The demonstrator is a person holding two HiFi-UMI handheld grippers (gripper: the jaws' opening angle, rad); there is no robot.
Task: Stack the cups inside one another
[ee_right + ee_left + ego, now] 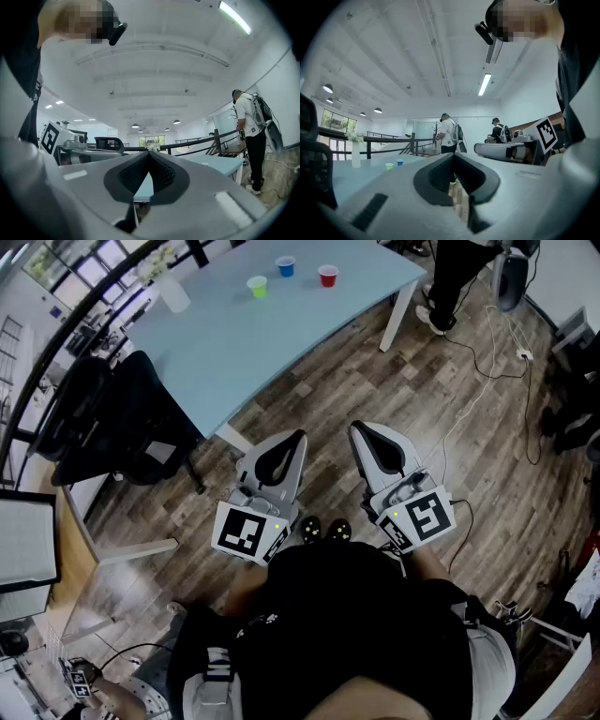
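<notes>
Off the table's (281, 343) left edge: black office chair (122, 418), pushed close to it. On the table top, far left part, a pale vase (172, 292) stands upright. To its right, all three cups sit upright on the table's far end, separate, none nested: green cup (257, 286) first, then blue cup (286, 266) a little further back, then red cup (327, 276) nearest the table's right corner. Green and blue are near each other but apart, and red has a similar gap from blue. Short of the table's near edge, over the wood floor (375, 381), both tools are held level close to the wearer's body, well apart from the cups. Left gripper (299, 437) points toward the table, jaws clenched tip to tip, nothing between them; only floor shows through the gap behind the tips. Right gripper (356, 427) is just beside it, jaws also clenched together and empty, with the table edge visible through its gap. Beyond the table's right corner a person (455, 277) stands on the floor, only partly in frame.
</notes>
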